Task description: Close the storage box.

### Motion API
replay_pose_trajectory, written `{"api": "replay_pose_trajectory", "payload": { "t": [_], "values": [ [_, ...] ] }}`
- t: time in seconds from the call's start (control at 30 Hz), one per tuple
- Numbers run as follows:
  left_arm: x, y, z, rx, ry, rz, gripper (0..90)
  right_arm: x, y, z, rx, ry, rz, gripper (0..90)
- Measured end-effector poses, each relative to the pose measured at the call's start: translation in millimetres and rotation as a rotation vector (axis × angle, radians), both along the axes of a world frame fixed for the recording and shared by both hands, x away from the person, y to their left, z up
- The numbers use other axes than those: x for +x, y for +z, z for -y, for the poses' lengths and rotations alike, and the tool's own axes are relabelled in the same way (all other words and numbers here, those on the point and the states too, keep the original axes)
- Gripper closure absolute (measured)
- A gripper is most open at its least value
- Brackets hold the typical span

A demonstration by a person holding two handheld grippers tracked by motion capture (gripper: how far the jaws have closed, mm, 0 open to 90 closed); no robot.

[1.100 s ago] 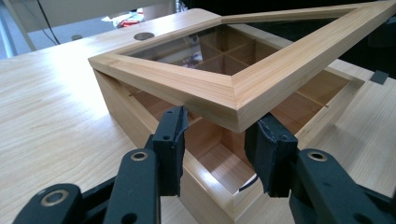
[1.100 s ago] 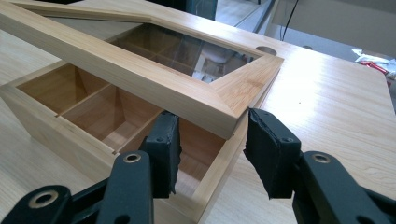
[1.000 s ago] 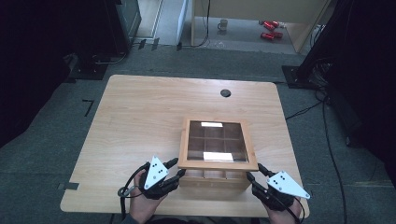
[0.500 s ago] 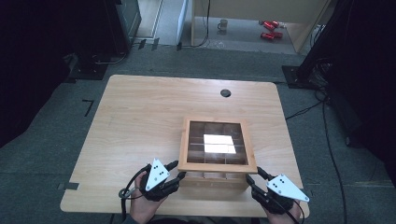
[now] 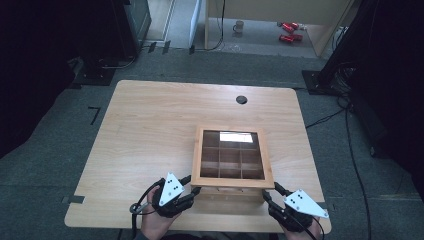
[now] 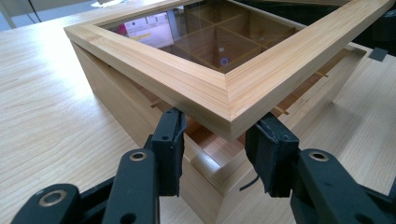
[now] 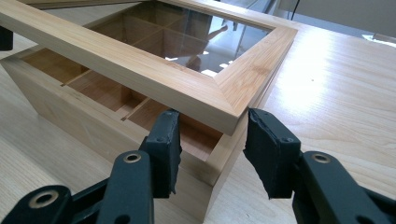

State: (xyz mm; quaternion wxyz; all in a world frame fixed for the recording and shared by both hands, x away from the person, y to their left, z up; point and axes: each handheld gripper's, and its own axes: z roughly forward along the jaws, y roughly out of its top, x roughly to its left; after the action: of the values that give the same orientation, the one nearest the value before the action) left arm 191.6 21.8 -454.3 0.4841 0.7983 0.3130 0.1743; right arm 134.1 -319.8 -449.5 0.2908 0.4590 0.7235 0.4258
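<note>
1. Wooden box point(image 5: 231, 167) sits on the table point(image 5: 150, 130), near the person's edge. Its glass-paned lid point(image 5: 231, 150) is raised at the front, hinged along the far side; nine compartments show through the pane.
2. Left gripper point(image 5: 192, 190) is at the near-left corner of the lid point(image 6: 229, 100). One pad sits under the lid's front edge, the other beside the corner. I cannot tell whether they clamp or merely prop. Its jaws have just been opening a little, with the corner between them.
3. Right gripper point(image 5: 268, 192) is at the near-right corner of the lid point(image 7: 233, 105), with the same arrangement. Jaws stand narrow about the corner; a pinch is not confirmed.
4. Judgement: the lid is being swung on its hinge. To do it well, keep both corners level so the frame does not twist, follow the hinge arc, and keep the pads on wood, off the glass.
5. Versus the earlier high views: the box has not shifted on the table. The bright reflection on the pane now lies at the far edge, having been mid-pane half a second ago, so the lid's tilt has changed. Both hands remain at the near corners.
</note>
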Motion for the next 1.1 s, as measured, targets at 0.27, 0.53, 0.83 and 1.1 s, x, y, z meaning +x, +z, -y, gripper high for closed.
{"api": "replay_pose_trajectory", "payload": {
  "t": [0.27, 0.53, 0.83, 1.1],
  "values": [
    [-2.5, -1.7, -2.6, 0.004, -0.005, -0.001, 55.6, -0.9, -2.9, -0.5, -0.004, -0.002, -0.007, 55.6],
    [-4.2, -4.7, -4.1, 0.003, -0.01, -0.007, 53.3, -2.6, -6.3, -0.3, -0.001, -0.001, -0.015, 55.6],
    [-5.6, -6.7, -4.8, 0.004, -0.012, -0.008, 53.2, -2.9, -9.0, -0.8, -0.002, -0.004, -0.024, 55.6],
    [-6.4, -9.4, -5.0, 0.014, -0.011, -0.016, 52.7, -5.5, -9.8, -1.4, -0.01, 0.001, -0.026, 54.6]
  ]
}}
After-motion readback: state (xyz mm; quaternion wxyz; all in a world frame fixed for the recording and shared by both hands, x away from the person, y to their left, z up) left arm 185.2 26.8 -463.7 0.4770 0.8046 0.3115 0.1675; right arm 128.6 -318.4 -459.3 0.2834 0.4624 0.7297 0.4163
